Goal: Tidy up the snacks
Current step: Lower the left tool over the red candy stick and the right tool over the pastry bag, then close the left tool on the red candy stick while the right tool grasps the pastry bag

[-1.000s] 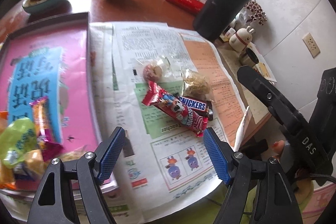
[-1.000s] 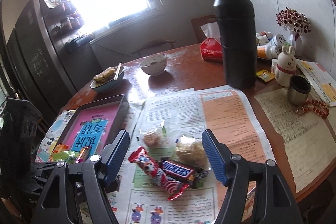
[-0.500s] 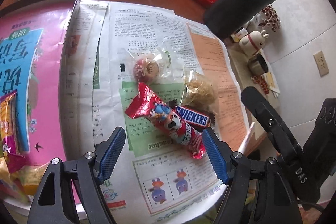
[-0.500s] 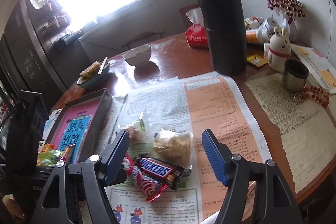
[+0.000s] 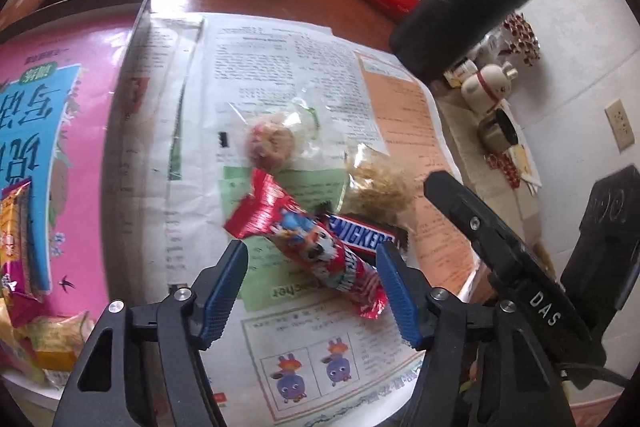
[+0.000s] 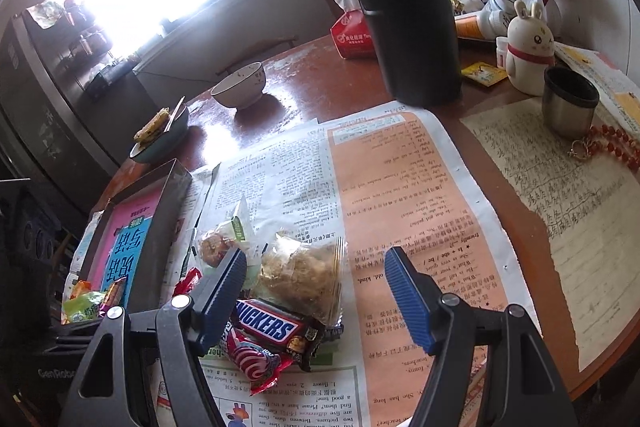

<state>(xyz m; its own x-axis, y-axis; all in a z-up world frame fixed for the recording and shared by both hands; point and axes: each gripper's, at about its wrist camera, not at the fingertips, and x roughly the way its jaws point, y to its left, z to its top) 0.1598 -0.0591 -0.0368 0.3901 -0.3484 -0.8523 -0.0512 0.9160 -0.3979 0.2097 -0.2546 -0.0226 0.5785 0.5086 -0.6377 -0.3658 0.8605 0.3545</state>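
Snacks lie in a loose cluster on the newspaper (image 5: pixel 280 59) at mid-frame in the left wrist view: a red wrapped candy (image 5: pixel 308 239) partly over a Snickers bar (image 5: pixel 362 237), a clear bag of crumbly bits (image 5: pixel 378 183) and a round pastry in clear wrap (image 5: pixel 270 143). The left gripper (image 5: pixel 312 283) has its jaws wide, straddling the red candy's lower end. The right gripper (image 6: pixel 314 293), jaws also wide, hovers over the clear bag. At left, the dark tray (image 5: pixel 142 15) with a pink liner holds several wrapped sweets (image 5: pixel 16 227), perhaps four or five.
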